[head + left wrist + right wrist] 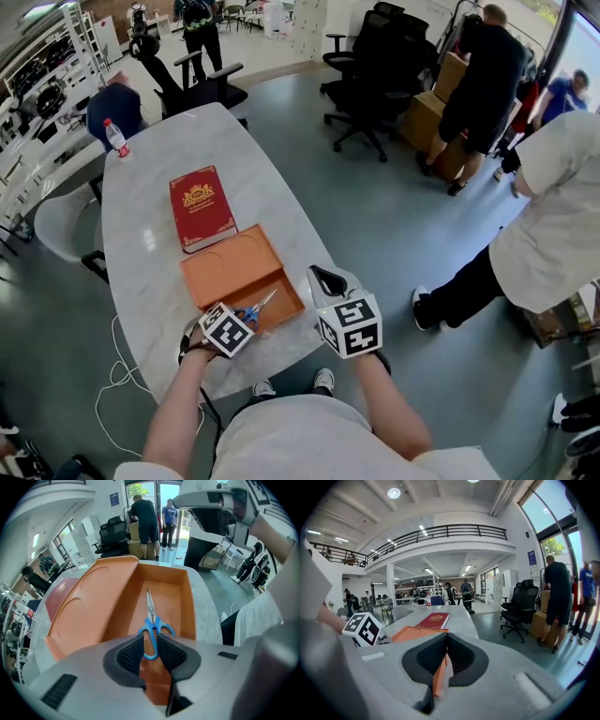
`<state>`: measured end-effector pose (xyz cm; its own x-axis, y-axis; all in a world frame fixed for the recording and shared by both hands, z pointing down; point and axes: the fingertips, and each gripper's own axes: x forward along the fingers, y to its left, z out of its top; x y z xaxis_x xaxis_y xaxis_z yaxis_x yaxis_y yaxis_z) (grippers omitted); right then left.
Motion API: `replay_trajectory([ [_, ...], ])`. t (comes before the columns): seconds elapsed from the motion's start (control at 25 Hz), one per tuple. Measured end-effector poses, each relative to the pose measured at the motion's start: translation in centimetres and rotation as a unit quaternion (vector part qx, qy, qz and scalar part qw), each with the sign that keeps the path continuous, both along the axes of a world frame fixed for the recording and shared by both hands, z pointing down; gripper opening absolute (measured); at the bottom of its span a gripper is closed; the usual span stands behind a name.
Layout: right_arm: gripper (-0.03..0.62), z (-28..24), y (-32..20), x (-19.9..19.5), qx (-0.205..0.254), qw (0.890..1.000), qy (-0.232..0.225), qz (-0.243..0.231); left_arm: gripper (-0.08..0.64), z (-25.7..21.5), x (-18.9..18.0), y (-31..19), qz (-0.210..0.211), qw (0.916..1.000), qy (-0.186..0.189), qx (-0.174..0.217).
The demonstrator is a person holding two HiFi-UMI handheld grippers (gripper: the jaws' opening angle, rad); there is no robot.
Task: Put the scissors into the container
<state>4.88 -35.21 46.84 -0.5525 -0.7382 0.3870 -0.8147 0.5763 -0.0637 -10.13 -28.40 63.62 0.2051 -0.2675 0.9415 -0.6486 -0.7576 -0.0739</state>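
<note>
Blue-handled scissors (pixel 149 607) lie lengthwise in the tray of an open orange box (pixel 165 586), blades pointing away from me. My left gripper (pixel 150 640) is shut on one blue handle loop just above the tray floor. In the head view the scissors (pixel 256 308) sit in the box (pixel 283 291) beside the left gripper (pixel 238 324). My right gripper (pixel 318 277) is at the box's near right corner. Its own view shows the right gripper (pixel 446 644) shut on the thin orange box wall (pixel 439 673).
The box's lid (pixel 230 264) lies open to the left of the tray. Beyond it are a red book (pixel 201 208) and a water bottle (pixel 116 138) on the white marble table (pixel 148 281). Office chairs and people stand around on the floor.
</note>
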Motion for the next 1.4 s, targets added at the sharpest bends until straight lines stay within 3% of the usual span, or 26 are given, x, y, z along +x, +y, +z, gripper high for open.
replay_trajectory([
  [0.44,0.006,-0.4,0.2,-0.9,0.002,1.000,-0.005,-0.012,0.078,-3.6,-1.2,-0.7,-0.058,0.9961,0.036,0.055],
  [0.76,0.006,-0.9,-0.1,-1.3,0.008,1.000,-0.008,-0.022,0.076,-8.4,-2.6,-2.3,-0.126,0.9799,0.091,0.125],
  [1.08,0.005,-2.6,-0.3,-1.5,0.023,0.999,-0.015,-0.025,0.063,-14.4,-4.7,-3.9,-0.195,0.9448,0.144,0.220],
  [1.4,0.006,-4.4,-0.4,-1.4,0.041,0.999,-0.025,-0.023,0.055,-19.5,-7.2,-3.8,-0.276,0.8857,0.214,0.306],
])
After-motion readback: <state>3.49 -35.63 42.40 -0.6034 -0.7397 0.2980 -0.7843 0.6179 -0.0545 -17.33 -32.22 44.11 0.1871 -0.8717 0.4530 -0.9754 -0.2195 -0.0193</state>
